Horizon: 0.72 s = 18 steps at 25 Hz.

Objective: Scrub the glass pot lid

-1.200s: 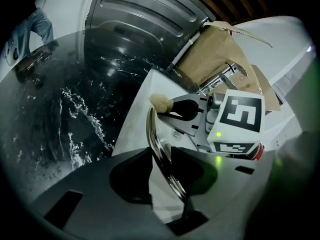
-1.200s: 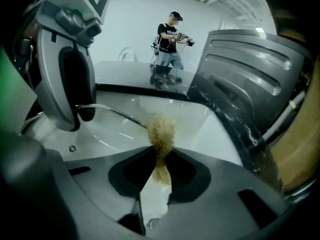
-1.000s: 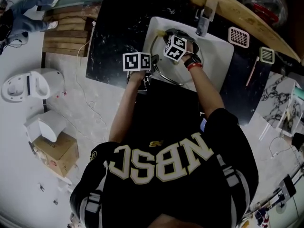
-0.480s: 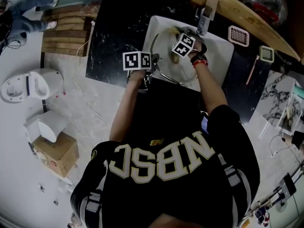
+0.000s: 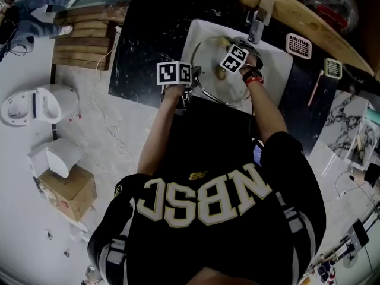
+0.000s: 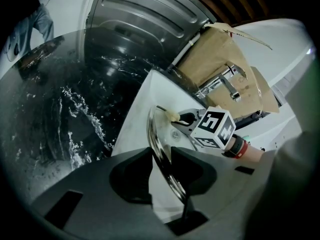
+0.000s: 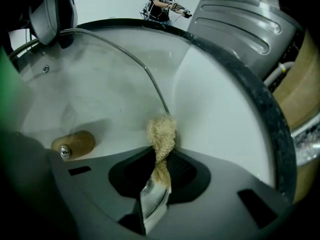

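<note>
A round glass pot lid (image 5: pixel 209 86) with a metal rim and a wooden knob (image 7: pixel 75 143) stands tilted in the white sink (image 5: pixel 278 67). My left gripper (image 5: pixel 191 76) is shut on the lid's near-left rim (image 6: pixel 155 134), which runs edge-on between its jaws. My right gripper (image 5: pixel 228 46) is shut on a beige fibrous scrubber (image 7: pixel 161 136). It presses the scrubber against the lid's far rim (image 7: pixel 150 79), close to the faucet. In the left gripper view, the right gripper's marker cube (image 6: pixel 212 128) hangs over the lid, with the scrubber (image 6: pixel 173 116) at its tip.
The faucet (image 5: pixel 259 18) rises at the sink's far edge. Black marble counter (image 5: pixel 142 34) surrounds the sink. Two small slotted racks (image 5: pixel 298 45) (image 5: pixel 333 68) lie on the counter to the right. A wooden board (image 5: pixel 297 16) runs behind the sink.
My right gripper has slid the scrubber across the lid to the right, toward the faucet side. The left gripper and the lid have stayed put.
</note>
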Each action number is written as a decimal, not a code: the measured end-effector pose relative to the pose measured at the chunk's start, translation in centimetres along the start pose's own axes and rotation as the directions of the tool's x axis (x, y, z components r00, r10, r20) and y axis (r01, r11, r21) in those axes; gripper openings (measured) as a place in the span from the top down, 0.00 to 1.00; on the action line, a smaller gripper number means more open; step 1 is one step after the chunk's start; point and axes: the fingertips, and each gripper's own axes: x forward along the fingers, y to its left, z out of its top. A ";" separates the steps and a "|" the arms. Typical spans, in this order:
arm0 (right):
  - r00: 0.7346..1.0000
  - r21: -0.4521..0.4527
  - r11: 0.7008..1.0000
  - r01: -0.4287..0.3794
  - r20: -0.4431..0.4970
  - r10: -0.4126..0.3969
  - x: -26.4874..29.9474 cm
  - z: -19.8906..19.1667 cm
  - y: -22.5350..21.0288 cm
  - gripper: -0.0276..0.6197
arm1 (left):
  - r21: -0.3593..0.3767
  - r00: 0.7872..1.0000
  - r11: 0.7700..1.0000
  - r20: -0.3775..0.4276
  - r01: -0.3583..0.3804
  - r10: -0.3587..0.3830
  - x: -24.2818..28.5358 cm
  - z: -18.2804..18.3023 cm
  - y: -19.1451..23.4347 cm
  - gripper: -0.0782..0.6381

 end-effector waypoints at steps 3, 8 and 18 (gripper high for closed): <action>0.999 0.004 1.000 -0.012 -0.032 0.012 -0.2 -1.2 0.4 0.83 | 0.003 1.000 1.000 0.000 0.005 -0.005 0.0 -0.1 0.0 0.71; 0.996 0.016 0.999 -0.037 -0.080 0.038 -0.7 -4.3 1.0 0.83 | 0.004 1.000 1.000 0.006 0.011 -0.011 0.0 0.0 -0.1 0.71; 0.974 0.013 0.989 -0.146 -0.171 0.146 -2.5 -8.3 3.4 0.83 | 0.009 1.000 1.000 0.012 0.014 -0.014 -0.1 0.1 -0.2 0.71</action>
